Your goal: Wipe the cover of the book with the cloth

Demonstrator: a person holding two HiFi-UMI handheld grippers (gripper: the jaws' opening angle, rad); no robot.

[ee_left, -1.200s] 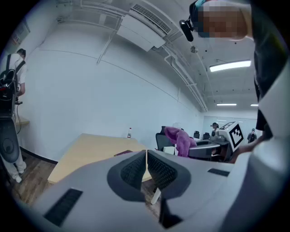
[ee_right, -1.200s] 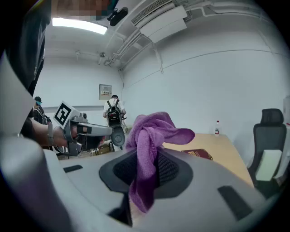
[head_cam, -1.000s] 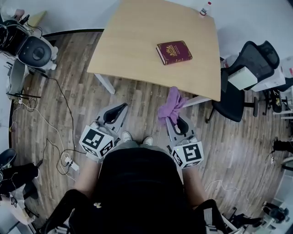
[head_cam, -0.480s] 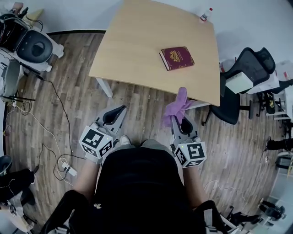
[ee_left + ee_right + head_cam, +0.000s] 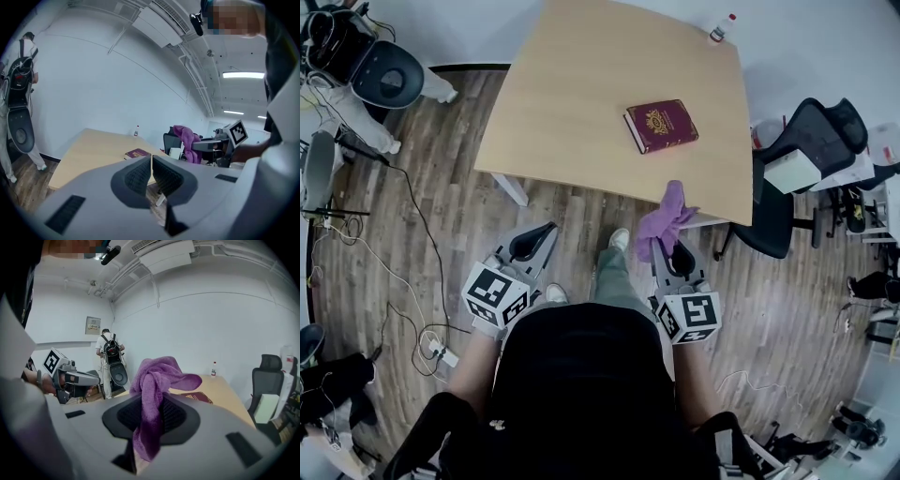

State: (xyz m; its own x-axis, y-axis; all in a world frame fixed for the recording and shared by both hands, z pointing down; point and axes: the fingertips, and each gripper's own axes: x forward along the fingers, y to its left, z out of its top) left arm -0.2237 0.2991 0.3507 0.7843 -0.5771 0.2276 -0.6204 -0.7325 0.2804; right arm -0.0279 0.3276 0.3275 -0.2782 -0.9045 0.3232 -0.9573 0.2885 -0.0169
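A: Right gripper (image 5: 152, 417) first: jaws clamped hard on the purple cloth (image 5: 154, 378), bunched up and flopping over the top.

B: And over at the left gripper (image 5: 151, 174), jaws pressed together on nothing at all.

A: Closer to the book (image 5: 661, 126) than a second ago, though! Stepped in with one shoe (image 5: 619, 240) out front, and brought the cloth's tip level with the tabletop (image 5: 572, 94) edge nearest the book.

B: Still short of the book, mind. Lying flat, cover up, untouched, well beyond the cloth. No wiping yet, by the look of it, only closing in.

A: Plenty of bare tabletop on the book's left for sweeping. Tighter on its right: close to that edge, with a black chair (image 5: 811, 131) just past it.

B: Small bottle (image 5: 721, 29) well beyond the book, at the far corner. Out of the way, probably.
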